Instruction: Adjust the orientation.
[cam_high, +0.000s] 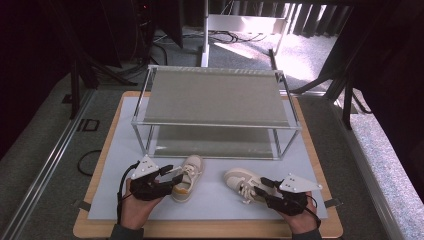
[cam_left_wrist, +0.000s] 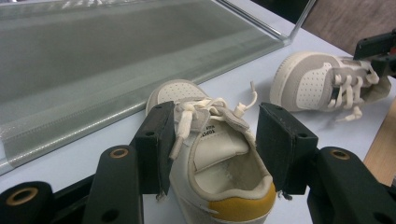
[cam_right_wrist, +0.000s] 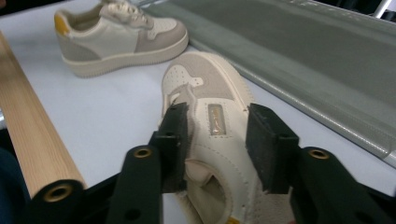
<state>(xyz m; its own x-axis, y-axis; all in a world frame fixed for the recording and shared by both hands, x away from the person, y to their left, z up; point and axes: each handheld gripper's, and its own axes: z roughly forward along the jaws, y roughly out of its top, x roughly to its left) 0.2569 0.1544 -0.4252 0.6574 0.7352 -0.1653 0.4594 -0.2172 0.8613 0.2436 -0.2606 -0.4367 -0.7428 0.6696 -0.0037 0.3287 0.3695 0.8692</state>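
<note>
Two small white-and-beige sneakers lie on a white mat (cam_high: 210, 202). The left sneaker (cam_high: 191, 170) has a yellow heel tab and stands upright, toe toward the rack. My left gripper (cam_high: 172, 176) is shut on its collar near the heel; in the left gripper view both pads press the sides of that sneaker (cam_left_wrist: 224, 163), at my left gripper (cam_left_wrist: 212, 126). The right sneaker (cam_high: 234, 178) lies tilted on its side. My right gripper (cam_high: 256, 189) is shut on it; in the right gripper view that sneaker (cam_right_wrist: 210, 84) sits pinched between the pads of my right gripper (cam_right_wrist: 217, 126).
A two-shelf rack (cam_high: 215, 125) with a metal frame and grey shelves stands just beyond the sneakers. The mat rests on a wooden table (cam_high: 200, 231) with its front edge close to the hands. Dark floor, cables and stands surround the table.
</note>
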